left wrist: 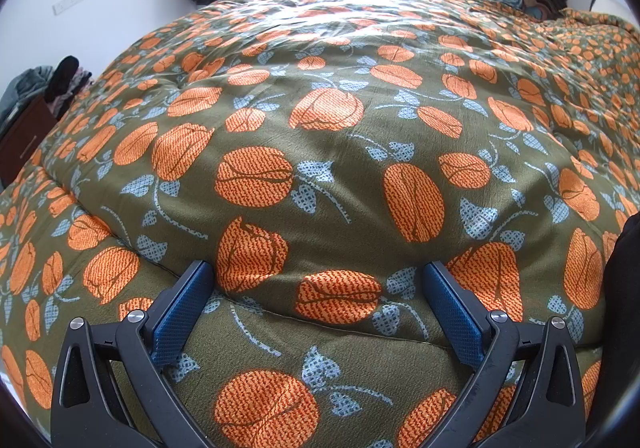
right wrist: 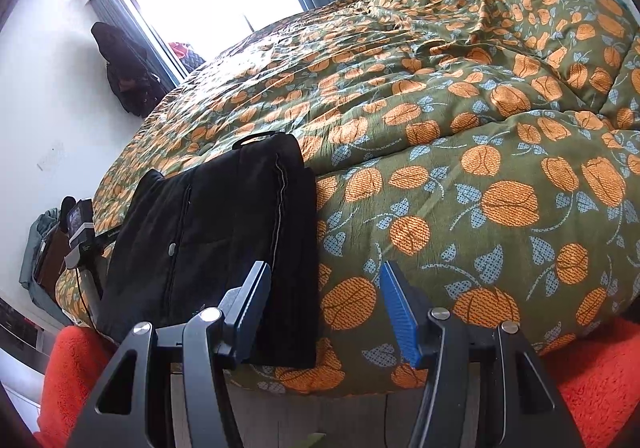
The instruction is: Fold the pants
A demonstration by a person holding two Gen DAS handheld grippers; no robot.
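The black pants (right wrist: 216,232) lie folded into a compact rectangle near the front edge of the bed, on the green quilt with orange flowers (right wrist: 460,152). My right gripper (right wrist: 324,280) is open and empty, just in front of the pants' right edge. Its left finger (right wrist: 252,308) overlaps the folded fabric in view. My left gripper (left wrist: 318,280) is open and empty, low over bare quilt (left wrist: 320,128). A dark edge (left wrist: 624,268) at the far right of the left wrist view may be the pants.
The left gripper's body and camera (right wrist: 80,232) show at the bed's left edge. An orange fuzzy cloth (right wrist: 592,376) lies below the bed's front edge. Dark clothes (right wrist: 124,72) hang on the wall by the window. A clothes pile (left wrist: 60,84) sits left.
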